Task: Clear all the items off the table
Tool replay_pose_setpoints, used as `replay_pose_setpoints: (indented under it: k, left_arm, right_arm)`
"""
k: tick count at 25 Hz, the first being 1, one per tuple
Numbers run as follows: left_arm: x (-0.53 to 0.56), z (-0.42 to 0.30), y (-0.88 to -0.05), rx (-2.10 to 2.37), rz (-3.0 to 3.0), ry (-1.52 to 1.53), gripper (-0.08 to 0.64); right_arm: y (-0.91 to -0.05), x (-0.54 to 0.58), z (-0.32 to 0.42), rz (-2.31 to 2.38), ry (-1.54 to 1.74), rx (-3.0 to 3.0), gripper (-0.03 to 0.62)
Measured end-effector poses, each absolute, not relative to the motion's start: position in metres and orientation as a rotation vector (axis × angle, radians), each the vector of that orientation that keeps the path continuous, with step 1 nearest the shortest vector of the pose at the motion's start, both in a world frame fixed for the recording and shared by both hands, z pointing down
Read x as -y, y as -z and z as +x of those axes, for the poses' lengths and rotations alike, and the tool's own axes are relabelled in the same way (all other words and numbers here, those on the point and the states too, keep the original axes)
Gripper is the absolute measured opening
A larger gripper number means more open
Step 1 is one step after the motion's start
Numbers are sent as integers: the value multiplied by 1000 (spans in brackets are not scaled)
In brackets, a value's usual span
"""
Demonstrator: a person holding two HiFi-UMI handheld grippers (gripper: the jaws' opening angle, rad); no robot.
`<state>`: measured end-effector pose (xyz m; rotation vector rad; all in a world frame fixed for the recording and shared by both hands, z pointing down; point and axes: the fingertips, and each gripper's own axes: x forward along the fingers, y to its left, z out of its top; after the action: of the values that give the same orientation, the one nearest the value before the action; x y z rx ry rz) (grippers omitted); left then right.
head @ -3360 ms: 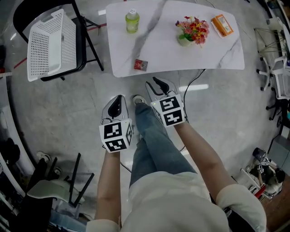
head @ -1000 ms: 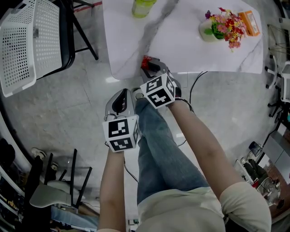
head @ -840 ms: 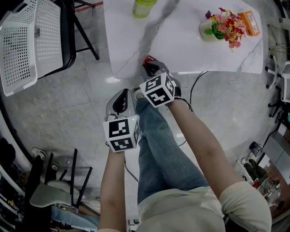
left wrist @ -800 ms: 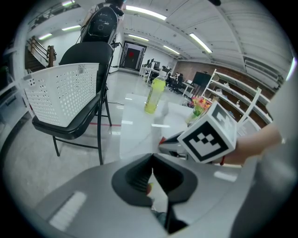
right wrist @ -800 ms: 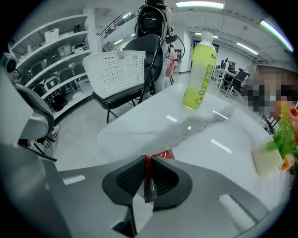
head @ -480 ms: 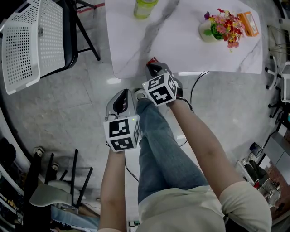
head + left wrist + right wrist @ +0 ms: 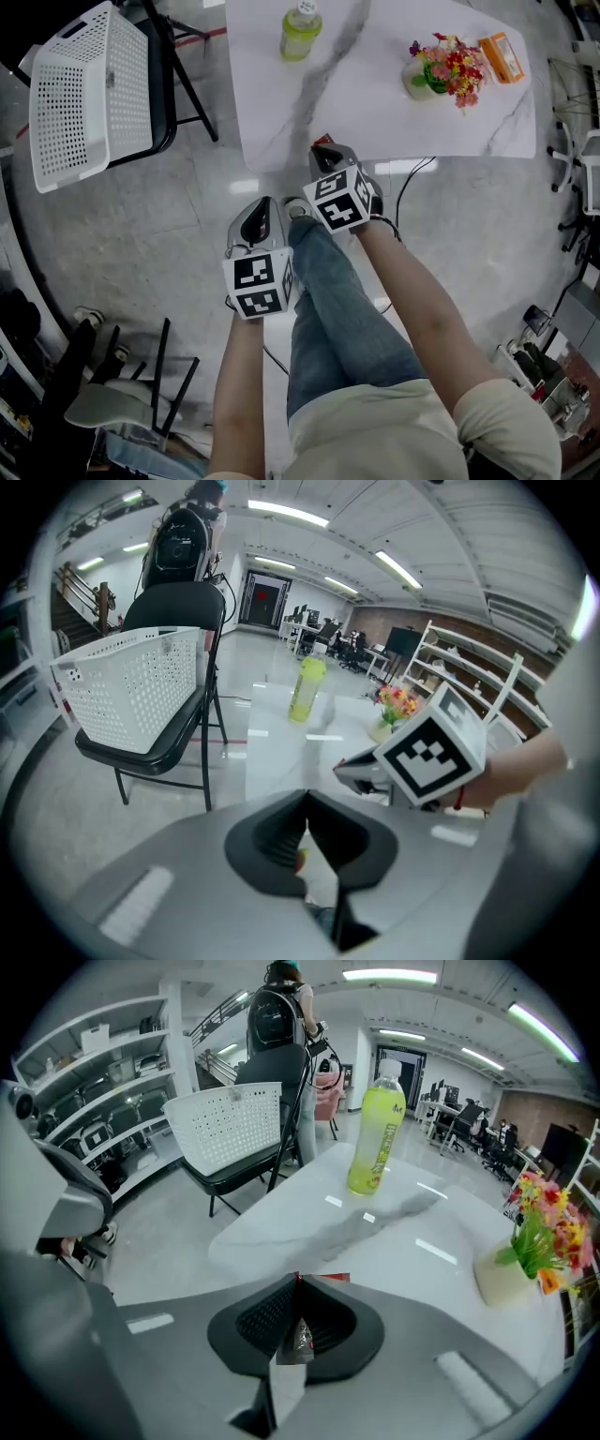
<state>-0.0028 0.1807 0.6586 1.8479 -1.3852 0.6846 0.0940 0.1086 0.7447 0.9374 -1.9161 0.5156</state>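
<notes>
A small red snack packet (image 7: 322, 141) sits pinched in my right gripper (image 7: 324, 151), just above the near edge of the white marble table (image 7: 375, 108). In the right gripper view the packet (image 7: 300, 1335) shows between the closed pads, its red edge poking past the tips of the right gripper (image 7: 298, 1282). My left gripper (image 7: 261, 206) hangs lower, over the floor in front of the table, shut with nothing in it. In its own view the left gripper (image 7: 307, 796) has its pads touching.
On the table stand a yellow-green bottle (image 7: 300, 33), a pot of flowers (image 7: 436, 70) and an orange box (image 7: 498, 56). A white perforated basket (image 7: 89, 94) lies on a black chair at the left. A cable runs along the floor under the table's front edge.
My right gripper reached the red packet at the table's near edge, closed on it and lifted it a little. The left gripper has risen slightly.
</notes>
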Motion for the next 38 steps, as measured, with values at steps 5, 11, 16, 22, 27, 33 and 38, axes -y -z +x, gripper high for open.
replay_pose_setpoints:
  k: [5,11,16,22,27,33,38]
  left_arm:
    - [-189,0,-638,1390,1856,-678,8]
    - [-198,3,-612,1402,1854,-672,8]
    - [-203,1,-584,1418,1854,-659,8]
    - [-207,-3,-553,1449,1853,-653,8]
    - [-214,-11,-526,1482,1827,-640,8]
    - [-217,-19,-499,1532,1780,-601,8]
    - [-215,-23,-479,1563,1791,-599,8]
  right_arm:
    - [-709,-109,91,969,-501,1949,14]
    - [-664,-115,91,995,-500,1981,14]
    - [-629,-121,90,1015,-516,1998,14]
    - [-589,-127,89,1022,-500,2028,14]
    - [-554,-133,85,1027,-513,2051,14]
    - [-513,-132,81,1015,-486,2094,14]
    - [-488,-133,78,993,-448,2121,14]
